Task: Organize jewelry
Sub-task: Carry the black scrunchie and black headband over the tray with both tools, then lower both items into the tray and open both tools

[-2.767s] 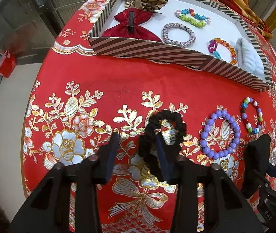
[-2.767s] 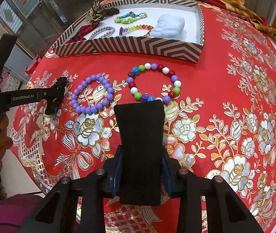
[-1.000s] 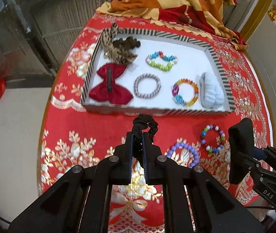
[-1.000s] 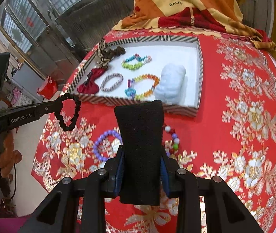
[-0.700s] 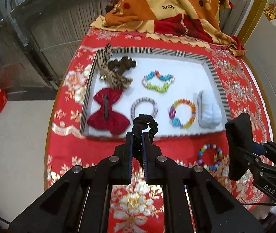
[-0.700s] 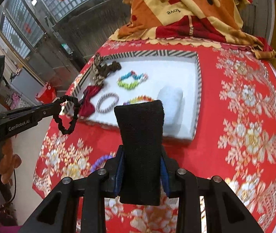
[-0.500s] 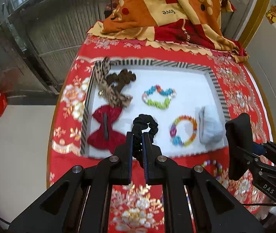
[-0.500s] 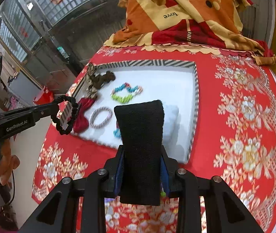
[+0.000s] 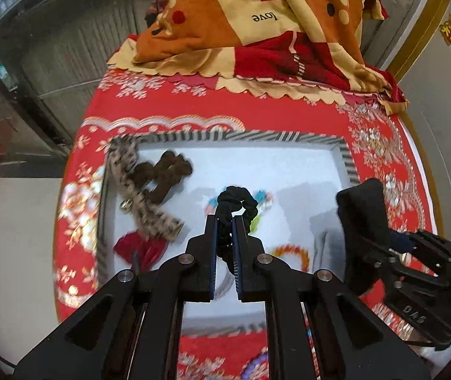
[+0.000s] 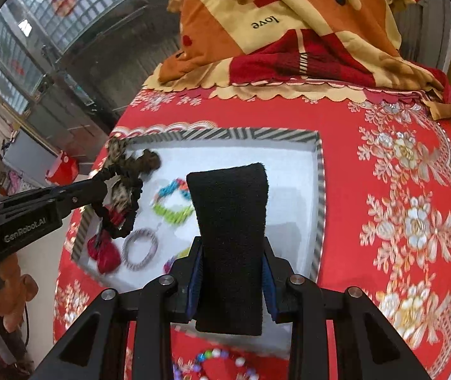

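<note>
My left gripper point(image 9: 224, 221) is shut on a black scrunchie point(image 9: 236, 201), which hangs above the white inside of the striped-rim tray point(image 9: 225, 135). From the right wrist view the scrunchie point(image 10: 124, 209) dangles over the tray's left part, near a leopard bow point(image 10: 116, 152) and a red bow point(image 10: 103, 253). My right gripper point(image 10: 231, 253) is shut on a black velvet pad point(image 10: 230, 221) that stands upright over the tray's near right part. In the tray lie a brown scrunchie point(image 9: 162, 174), a silver bracelet point(image 10: 139, 248) and a green-blue bead bracelet point(image 10: 173, 202).
A red tablecloth with gold flowers point(image 10: 399, 205) covers the round table. A folded orange and red blanket point(image 9: 257, 31) lies at its far edge. Bead bracelets point(image 10: 219, 357) lie on the cloth in front of the tray. A person's hand point(image 10: 9, 291) holds the left gripper.
Both grippers have travelled forward from above the bare cloth to above the tray, each keeping its load. The loose bead bracelets have dropped to the bottom of the views.
</note>
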`<state>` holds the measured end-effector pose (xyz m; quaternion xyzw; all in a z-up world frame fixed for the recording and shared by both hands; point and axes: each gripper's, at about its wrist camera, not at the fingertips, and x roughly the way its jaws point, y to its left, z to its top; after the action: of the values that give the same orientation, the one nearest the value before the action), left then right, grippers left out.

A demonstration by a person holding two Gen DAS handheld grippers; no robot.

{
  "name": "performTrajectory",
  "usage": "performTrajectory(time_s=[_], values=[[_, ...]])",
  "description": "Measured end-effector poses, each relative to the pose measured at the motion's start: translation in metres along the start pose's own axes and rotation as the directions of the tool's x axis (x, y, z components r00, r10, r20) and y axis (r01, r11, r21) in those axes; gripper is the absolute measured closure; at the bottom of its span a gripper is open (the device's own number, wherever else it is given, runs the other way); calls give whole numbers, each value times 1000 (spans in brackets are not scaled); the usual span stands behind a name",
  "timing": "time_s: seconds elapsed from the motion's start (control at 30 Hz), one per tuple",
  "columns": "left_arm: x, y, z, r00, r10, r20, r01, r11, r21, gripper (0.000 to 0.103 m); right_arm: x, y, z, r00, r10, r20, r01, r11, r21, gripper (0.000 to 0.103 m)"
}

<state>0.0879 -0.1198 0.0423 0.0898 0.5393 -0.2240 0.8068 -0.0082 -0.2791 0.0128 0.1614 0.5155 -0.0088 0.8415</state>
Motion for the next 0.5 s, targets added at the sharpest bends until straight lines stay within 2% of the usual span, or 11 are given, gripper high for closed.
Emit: performTrajectory(time_s=[0.3,0.5], values=[[43,-3,50,999,-45,-21,45,998,-35,95,36,-26,37,999,-40,-37,41,998,40,72],[78,19,58,997,-10,-70,5,997,-75,95,61,-39,49,997,-47,-67,52,997,63,72]])
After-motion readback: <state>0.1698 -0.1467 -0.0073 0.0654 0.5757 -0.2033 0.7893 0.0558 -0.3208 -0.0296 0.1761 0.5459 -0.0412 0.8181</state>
